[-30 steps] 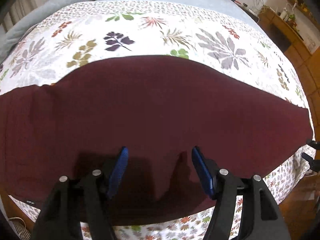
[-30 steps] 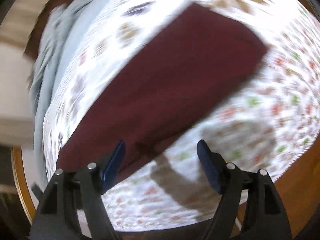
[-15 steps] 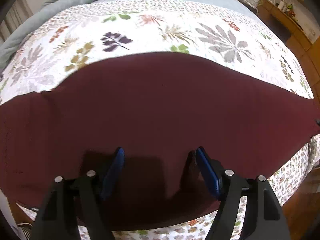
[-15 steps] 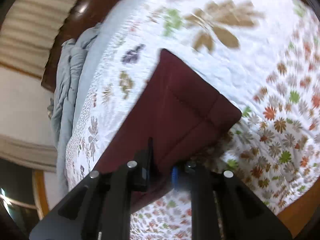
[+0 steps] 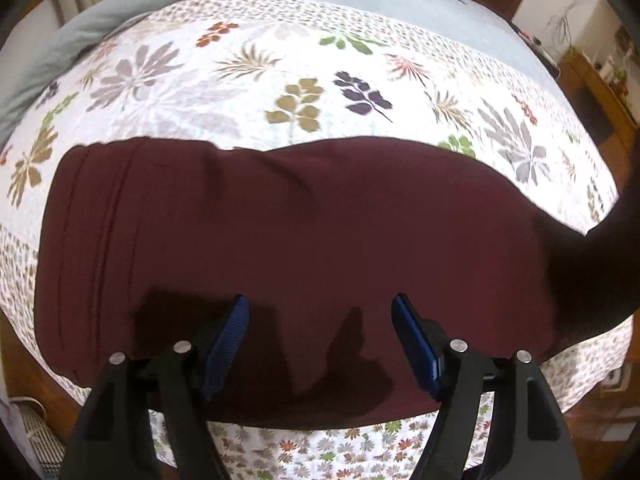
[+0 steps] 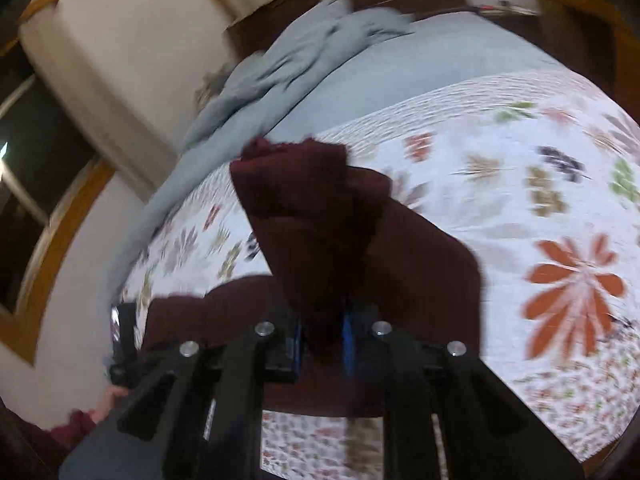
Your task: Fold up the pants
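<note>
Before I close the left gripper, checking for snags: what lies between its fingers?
Only flat maroon pants between the left gripper fingers, per the left wrist view.

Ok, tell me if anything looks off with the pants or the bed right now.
Nothing is damaged or spilled. The maroon pants lie mostly flat on the floral bedspread, with slight ripples at one end. The right gripper has one end lifted and bunched; the left gripper hovers open.
</note>
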